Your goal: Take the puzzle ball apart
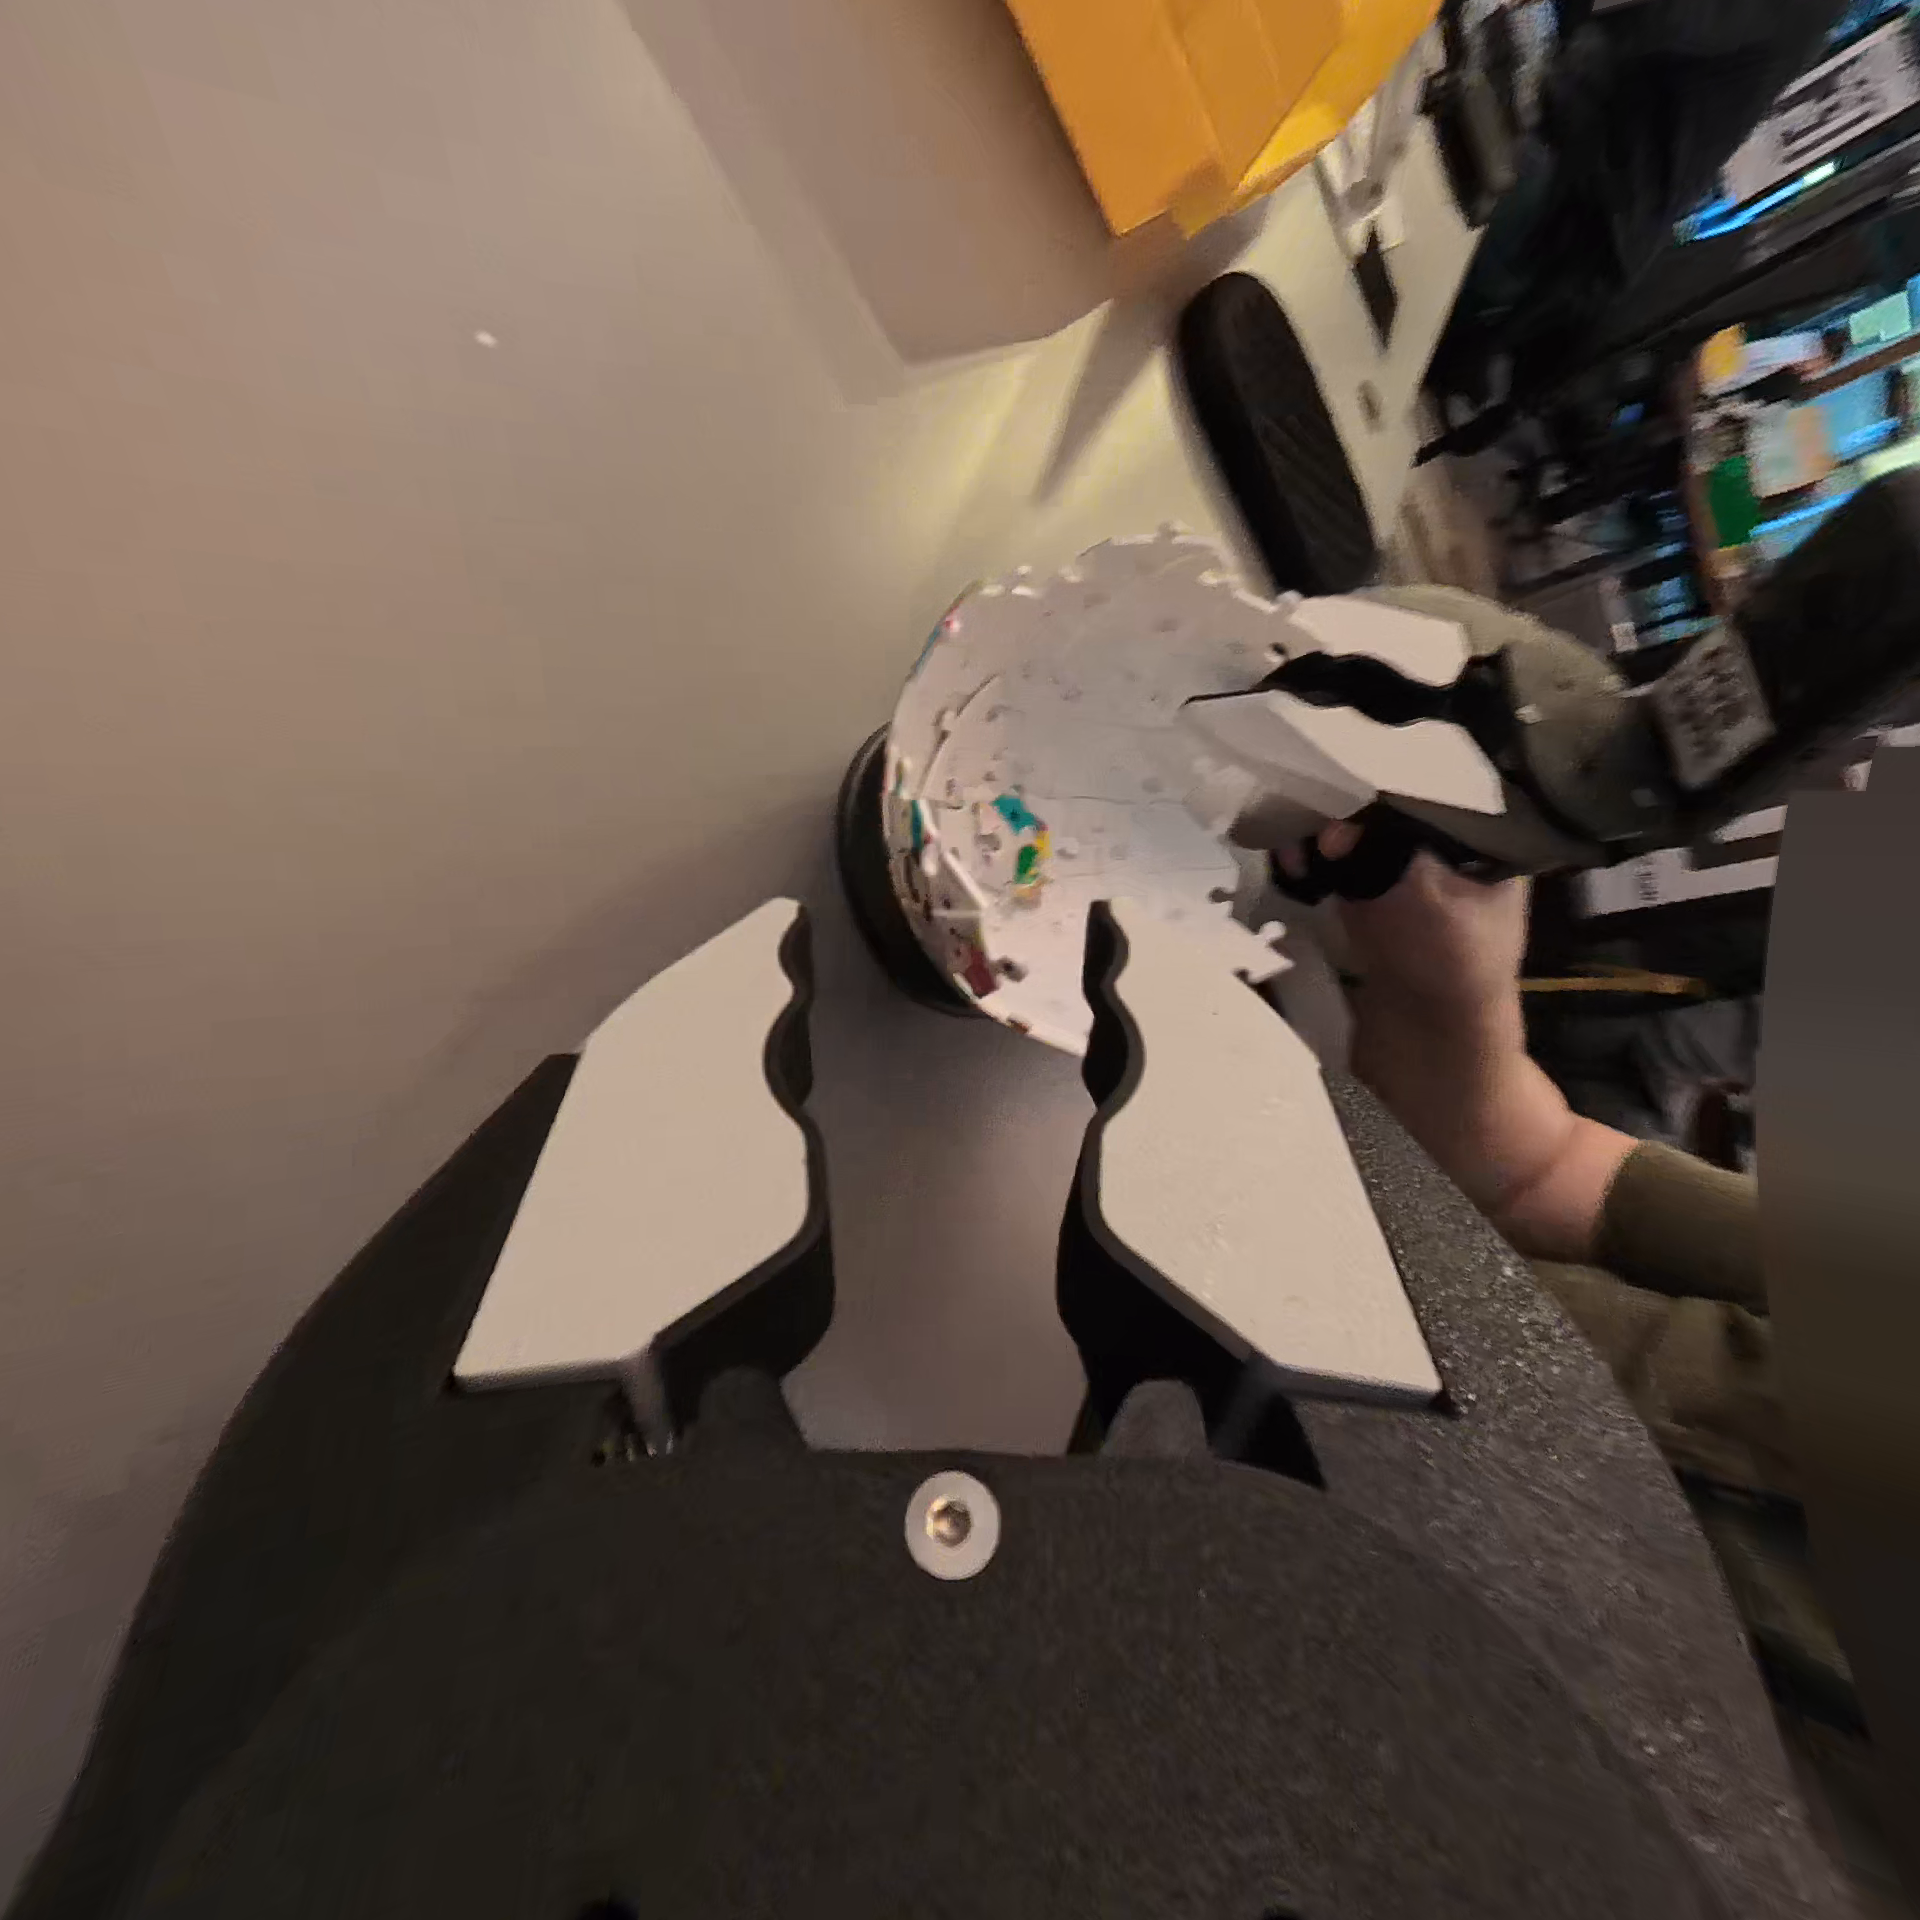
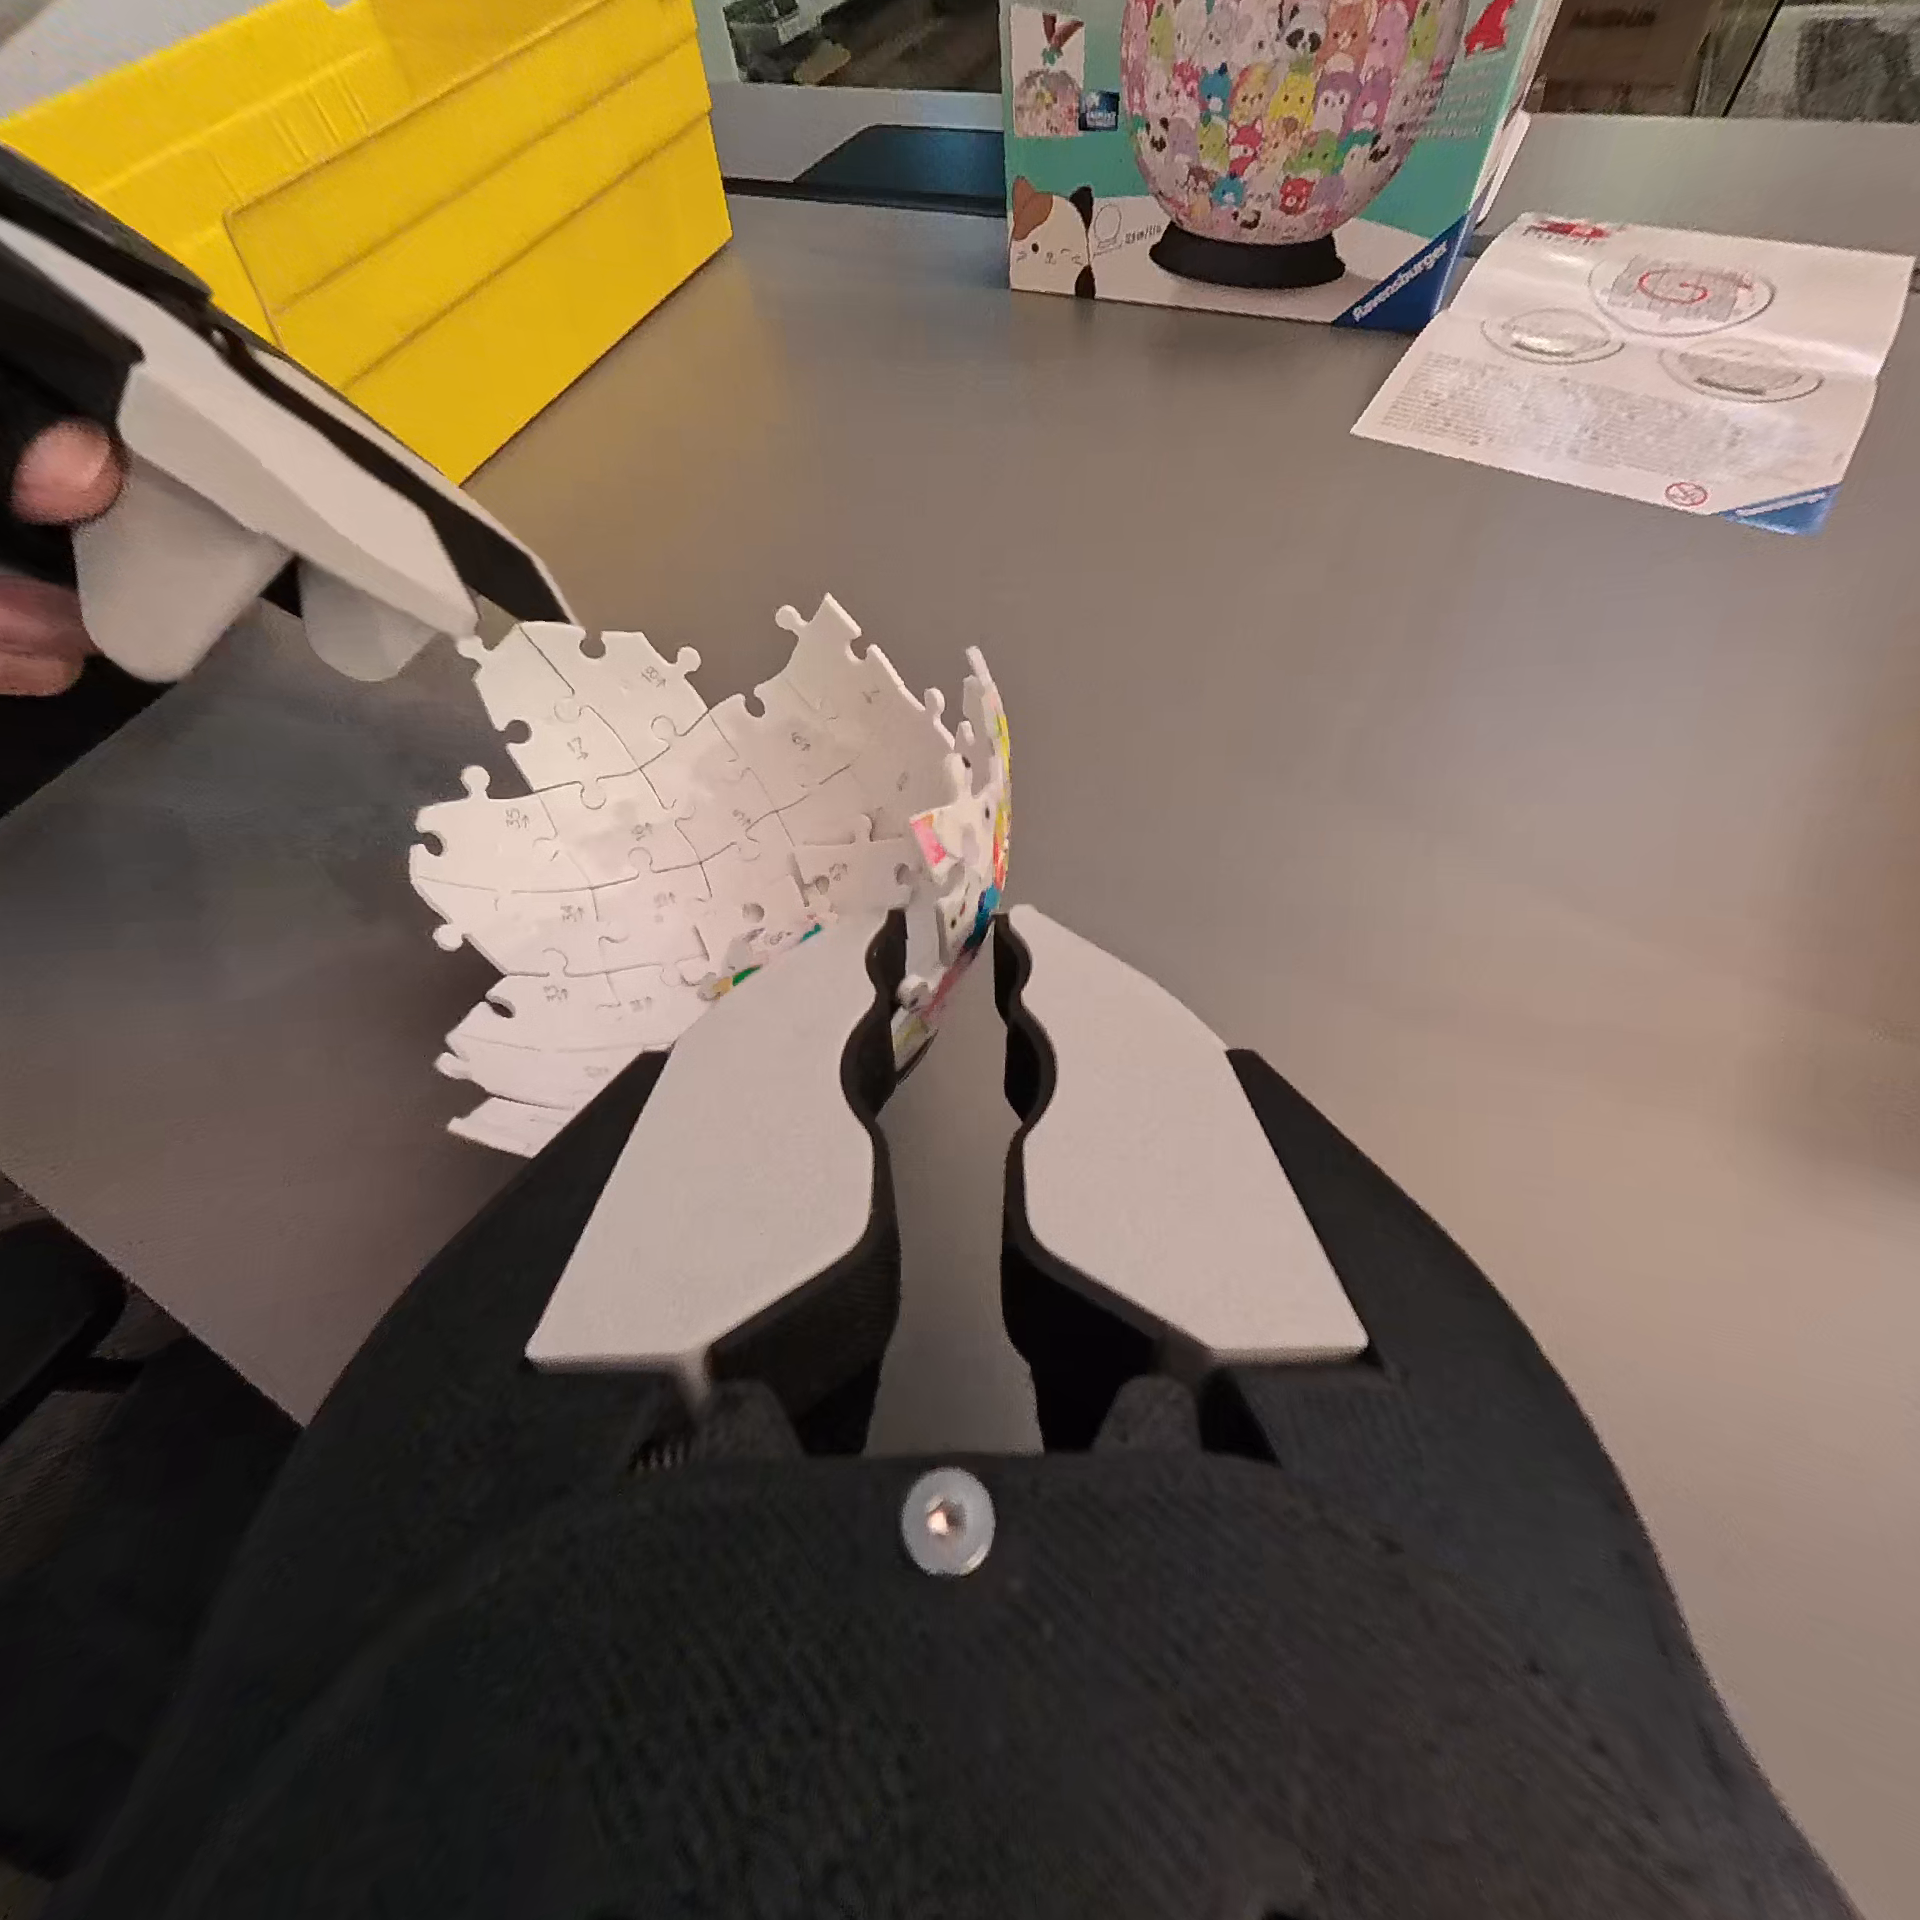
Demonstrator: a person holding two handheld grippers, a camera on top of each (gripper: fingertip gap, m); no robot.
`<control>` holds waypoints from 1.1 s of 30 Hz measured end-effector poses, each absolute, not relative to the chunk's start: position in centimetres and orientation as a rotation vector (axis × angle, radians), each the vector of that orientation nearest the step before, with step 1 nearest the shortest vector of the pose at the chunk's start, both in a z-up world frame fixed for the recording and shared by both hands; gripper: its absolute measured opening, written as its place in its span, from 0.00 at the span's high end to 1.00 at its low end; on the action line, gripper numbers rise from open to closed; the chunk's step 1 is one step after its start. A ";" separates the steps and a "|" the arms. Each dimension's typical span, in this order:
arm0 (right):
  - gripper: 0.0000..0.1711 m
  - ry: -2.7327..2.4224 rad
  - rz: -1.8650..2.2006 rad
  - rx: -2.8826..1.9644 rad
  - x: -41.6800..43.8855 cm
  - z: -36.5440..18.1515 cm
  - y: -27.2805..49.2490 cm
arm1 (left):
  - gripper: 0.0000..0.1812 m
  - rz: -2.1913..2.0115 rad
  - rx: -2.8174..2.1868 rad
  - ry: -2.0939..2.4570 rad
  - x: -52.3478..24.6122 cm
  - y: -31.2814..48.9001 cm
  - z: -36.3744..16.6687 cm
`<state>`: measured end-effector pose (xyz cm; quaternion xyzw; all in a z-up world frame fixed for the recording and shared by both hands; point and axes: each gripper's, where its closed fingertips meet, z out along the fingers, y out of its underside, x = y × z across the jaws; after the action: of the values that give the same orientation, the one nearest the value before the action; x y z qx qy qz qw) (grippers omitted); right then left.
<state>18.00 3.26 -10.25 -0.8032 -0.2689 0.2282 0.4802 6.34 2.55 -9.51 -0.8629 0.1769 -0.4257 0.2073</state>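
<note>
Left wrist view: left gripper [image 1: 945, 920] released, jaws apart beside puzzle ball [image 1: 1060, 790], a half shell on black stand [image 1: 868, 831] upon grey table [image 1: 416, 520]. Right wrist view: right gripper [image 2: 945, 920] clenched on shell rim of puzzle ball [image 2: 665, 831]; yellow bin [image 2: 416, 229] and box [image 2: 1247, 156] beyond ball.

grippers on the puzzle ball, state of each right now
Left gripper: open, empty.
Right gripper: closed on the rim of the white half-dismantled plastic puzzle ball.
</note>
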 end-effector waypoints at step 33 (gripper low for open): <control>0.93 -1.038 0.639 -1.877 16.6 -11.1 6.5 | 0.80 -0.765 -2.115 0.785 6.6 4.5 -4.4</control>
<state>16.58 6.53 -11.15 -0.7547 -0.4173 0.2567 0.4364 6.65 4.48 -4.37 -0.8245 0.3060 -0.2982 0.3709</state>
